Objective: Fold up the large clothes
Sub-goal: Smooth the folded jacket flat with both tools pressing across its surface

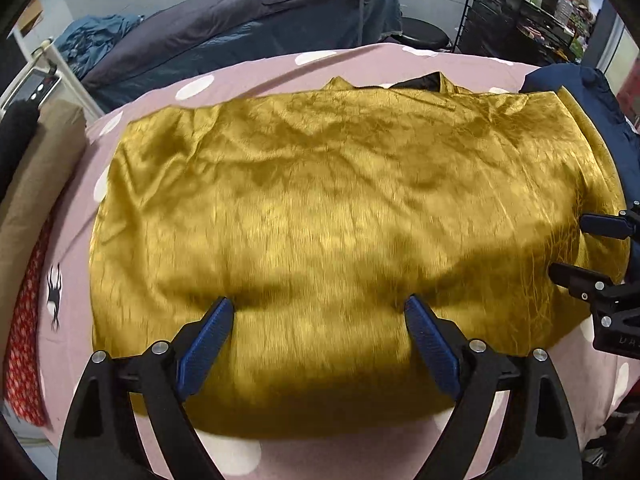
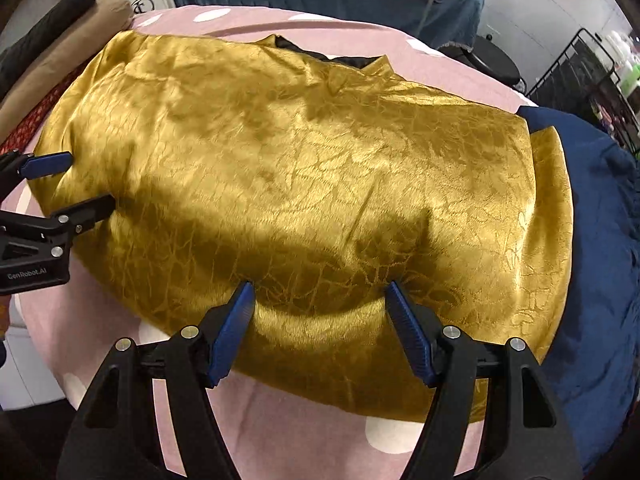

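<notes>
A large shiny gold garment (image 1: 328, 208) lies folded into a wide rectangle on the pink spotted table cover (image 1: 248, 76); it also fills the right wrist view (image 2: 304, 168). A dark lining shows at its far collar (image 2: 320, 56). My left gripper (image 1: 318, 306) is open, its blue pads wide apart over the near left part of the cloth, holding nothing. My right gripper (image 2: 320, 290) is open over the near right part, also empty. Each gripper shows in the other's view: the right one (image 1: 572, 246) and the left one (image 2: 86, 180).
A navy garment (image 2: 600, 248) lies at the right, partly under the gold one. Beige and red folded cloth (image 1: 32, 216) sits at the left edge. A dark covered sofa (image 1: 224, 28), a stool (image 1: 424, 34) and a black wire rack (image 1: 516, 20) stand behind.
</notes>
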Motion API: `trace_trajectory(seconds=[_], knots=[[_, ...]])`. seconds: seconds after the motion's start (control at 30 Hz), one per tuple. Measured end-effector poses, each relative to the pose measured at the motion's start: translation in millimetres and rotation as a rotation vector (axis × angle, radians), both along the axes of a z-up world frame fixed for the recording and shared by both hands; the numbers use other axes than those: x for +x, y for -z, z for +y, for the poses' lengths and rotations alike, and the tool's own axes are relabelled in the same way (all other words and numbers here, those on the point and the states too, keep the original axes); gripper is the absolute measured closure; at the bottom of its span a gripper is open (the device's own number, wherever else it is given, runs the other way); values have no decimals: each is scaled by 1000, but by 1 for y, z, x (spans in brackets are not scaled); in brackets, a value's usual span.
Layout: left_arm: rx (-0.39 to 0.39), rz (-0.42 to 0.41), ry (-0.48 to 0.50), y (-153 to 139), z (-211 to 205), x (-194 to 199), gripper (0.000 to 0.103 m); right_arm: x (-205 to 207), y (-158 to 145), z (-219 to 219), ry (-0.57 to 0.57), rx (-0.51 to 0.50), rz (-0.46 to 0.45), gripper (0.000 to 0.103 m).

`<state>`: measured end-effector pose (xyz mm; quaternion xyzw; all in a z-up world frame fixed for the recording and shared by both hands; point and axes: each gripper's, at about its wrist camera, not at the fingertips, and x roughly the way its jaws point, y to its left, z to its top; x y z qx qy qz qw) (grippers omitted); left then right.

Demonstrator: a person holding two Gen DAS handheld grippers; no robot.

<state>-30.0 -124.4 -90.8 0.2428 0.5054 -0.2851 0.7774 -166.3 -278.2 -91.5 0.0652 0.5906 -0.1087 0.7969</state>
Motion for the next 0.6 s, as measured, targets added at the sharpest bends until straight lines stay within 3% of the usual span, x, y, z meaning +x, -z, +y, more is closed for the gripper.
trace_trajectory(seconds=[0.27, 0.6], knots=[[47, 125, -55, 28, -21, 38, 12, 38, 18, -17, 37, 3, 63, 35], [94, 160, -57, 45, -42, 57, 6, 76, 41, -18, 42, -77, 146, 24]])
